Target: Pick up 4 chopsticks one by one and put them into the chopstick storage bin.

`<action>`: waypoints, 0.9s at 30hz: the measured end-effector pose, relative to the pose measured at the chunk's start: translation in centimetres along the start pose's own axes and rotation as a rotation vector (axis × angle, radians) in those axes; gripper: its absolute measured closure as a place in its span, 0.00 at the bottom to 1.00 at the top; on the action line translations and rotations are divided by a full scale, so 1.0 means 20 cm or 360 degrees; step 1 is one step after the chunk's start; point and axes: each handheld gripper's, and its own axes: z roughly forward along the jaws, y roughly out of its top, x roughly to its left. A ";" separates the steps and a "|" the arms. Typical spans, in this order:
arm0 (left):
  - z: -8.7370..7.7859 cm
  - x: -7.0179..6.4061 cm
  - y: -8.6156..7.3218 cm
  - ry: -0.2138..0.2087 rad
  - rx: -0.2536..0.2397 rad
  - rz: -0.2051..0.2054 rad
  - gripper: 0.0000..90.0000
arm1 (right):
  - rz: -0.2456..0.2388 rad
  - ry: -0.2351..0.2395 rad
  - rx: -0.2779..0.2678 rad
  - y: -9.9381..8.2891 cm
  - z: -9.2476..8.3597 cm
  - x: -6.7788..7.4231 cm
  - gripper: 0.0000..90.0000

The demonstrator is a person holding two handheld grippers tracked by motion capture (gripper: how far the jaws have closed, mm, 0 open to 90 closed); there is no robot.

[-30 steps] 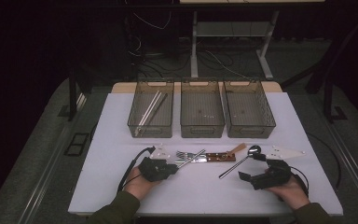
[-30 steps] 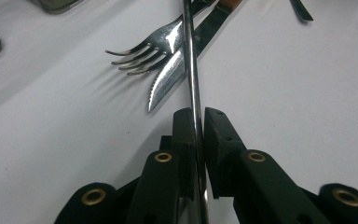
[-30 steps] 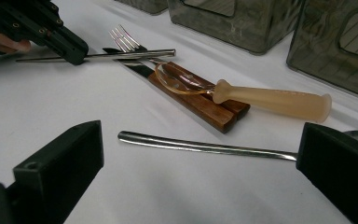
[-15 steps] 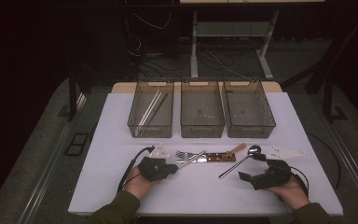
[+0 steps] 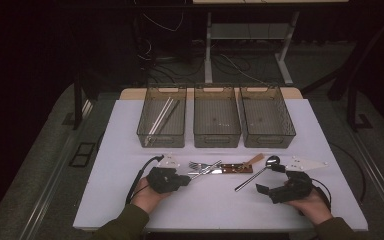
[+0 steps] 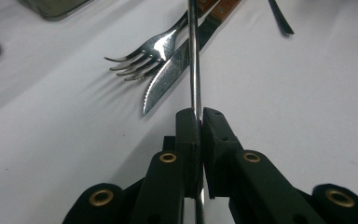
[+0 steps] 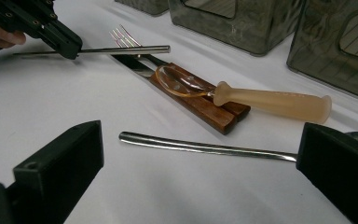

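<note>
My left gripper (image 5: 186, 179) (image 6: 199, 116) is shut on a thin metal rod (image 5: 203, 172) (image 6: 194, 60), which points away over a fork (image 6: 154, 49) and a serrated knife blade (image 6: 165, 79). In the right gripper view that gripper (image 7: 72, 46) holds the rod (image 7: 121, 49) level, just above the table. My right gripper (image 5: 270, 179) (image 7: 200, 154) stands open at the table's right. A metal spoon (image 5: 254, 176) lies between its jaws, untouched, its handle (image 7: 205, 148) running crosswise. A translucent spoon (image 7: 270, 100) rests on two wooden handles (image 7: 200, 109).
Three smoky plastic bins stand in a row at the back: the left bin (image 5: 161, 140) holds a few thin metal rods, the middle bin (image 5: 217, 140) and right bin (image 5: 269, 140) look bare. The white table top (image 5: 125, 150) ends close in front of both hands.
</note>
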 end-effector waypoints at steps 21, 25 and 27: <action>-0.13 0.03 0.01 0.0012 -0.0063 -0.0012 0.95 | -0.0003 0.0005 -0.0003 0.00 0.00 0.00 0.01; -0.17 0.04 0.01 0.0027 -0.0101 -0.0027 0.95 | -0.0002 0.0005 -0.0003 0.00 0.00 0.00 0.01; -0.18 0.05 0.00 0.0039 -0.0119 -0.0041 0.95 | -0.0002 0.0005 -0.0003 0.00 0.00 0.00 0.01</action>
